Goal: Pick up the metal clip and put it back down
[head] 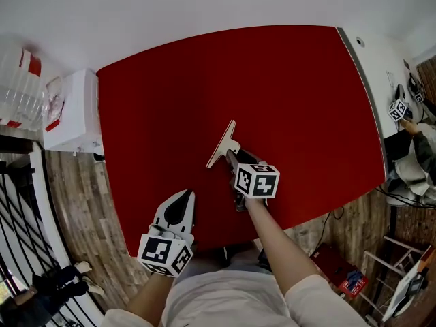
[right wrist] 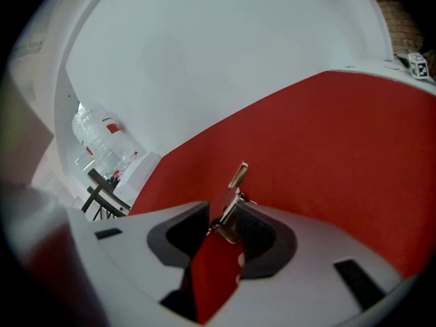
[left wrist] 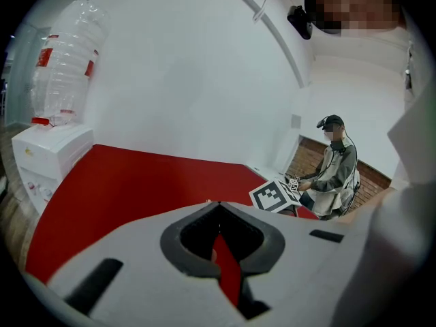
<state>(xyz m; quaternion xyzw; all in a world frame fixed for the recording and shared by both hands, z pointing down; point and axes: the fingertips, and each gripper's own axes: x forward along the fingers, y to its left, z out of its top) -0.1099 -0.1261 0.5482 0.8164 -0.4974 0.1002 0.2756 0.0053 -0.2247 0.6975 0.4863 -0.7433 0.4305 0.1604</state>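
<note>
Clip [head: 221, 144], metal, centre frame: between spread jaws of my right gripper [right wrist: 223, 216], unpinched; either awaiting pickup or already returned. Left gripper [left wrist: 219, 204]: jaws together.

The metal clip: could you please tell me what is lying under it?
Only the red table shows beneath the metal clip; the fingers of the right gripper cover its near end.

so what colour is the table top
Plain red; the table top shows best in the head view.
</note>
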